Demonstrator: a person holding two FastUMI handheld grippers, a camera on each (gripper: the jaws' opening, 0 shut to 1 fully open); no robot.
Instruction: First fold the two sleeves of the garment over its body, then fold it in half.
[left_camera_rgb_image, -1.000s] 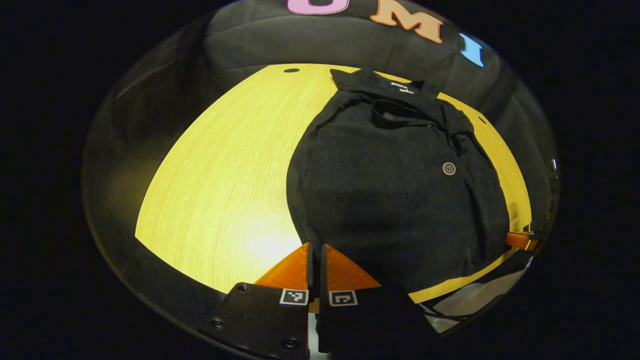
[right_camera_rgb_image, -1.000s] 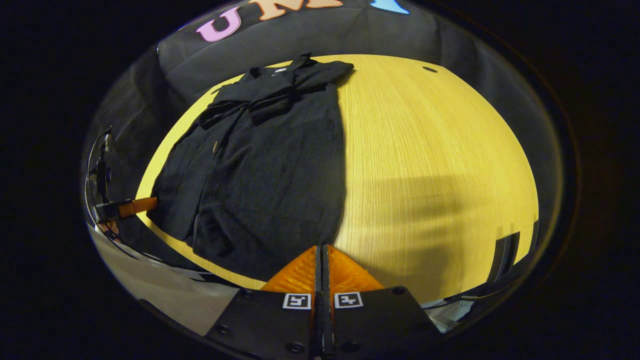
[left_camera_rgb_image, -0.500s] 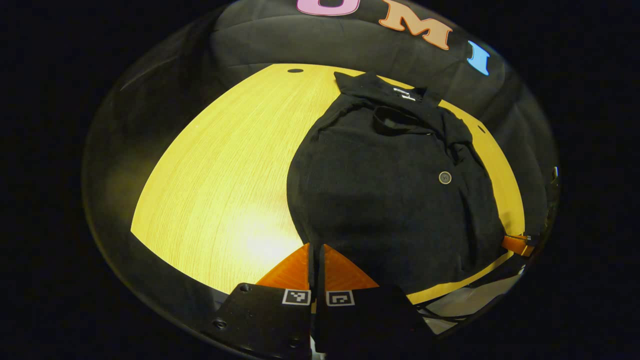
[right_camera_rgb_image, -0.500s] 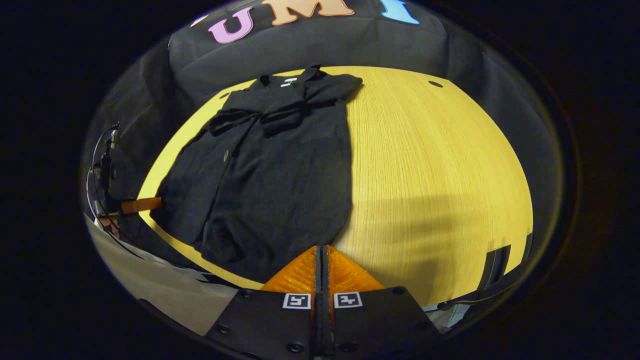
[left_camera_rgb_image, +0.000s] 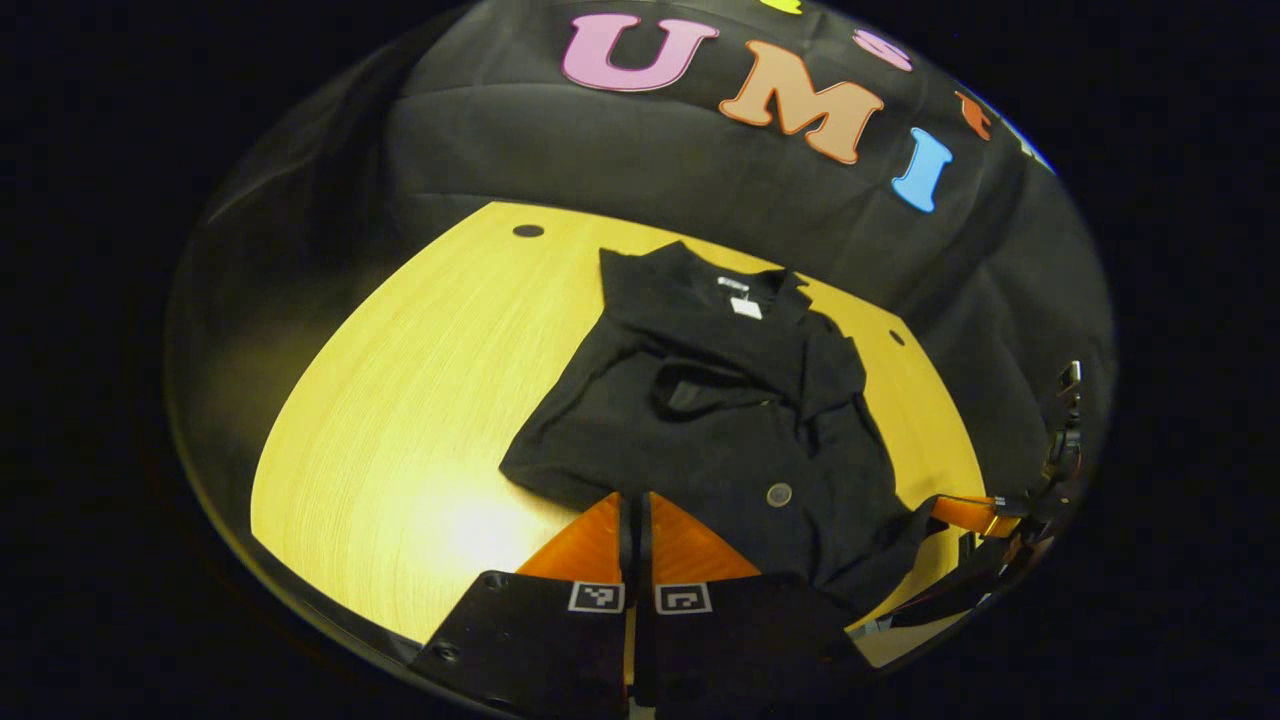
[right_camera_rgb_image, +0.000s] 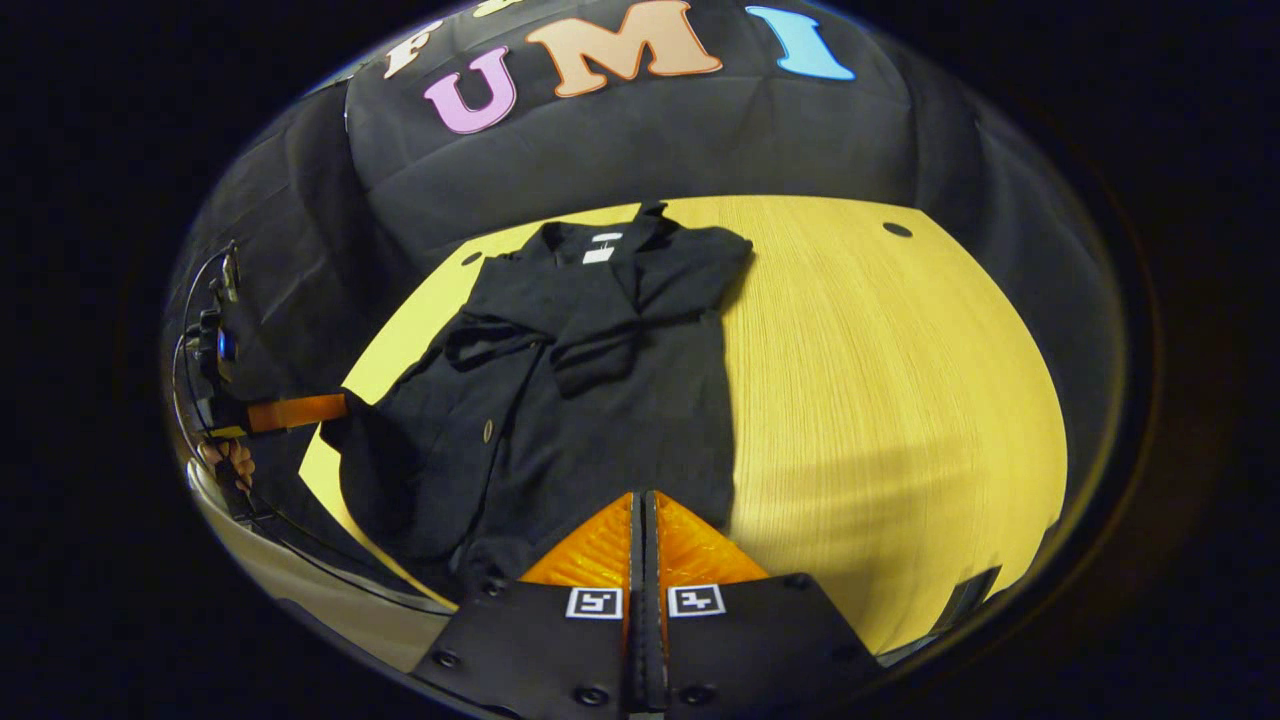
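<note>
Both sleeves lie over the black shirt (right_camera_rgb_image: 590, 400) on the wooden table (right_camera_rgb_image: 880, 400). Left gripper (left_camera_rgb_image: 634, 510) and right gripper (right_camera_rgb_image: 641, 510), each pinching a hem corner (jaws closed), should lift evenly twd collar, keeping hem taut.

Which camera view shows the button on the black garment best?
The left gripper view: the button on the garment faces the camera as a round disc. In the right gripper view it appears small and edge-on.
</note>
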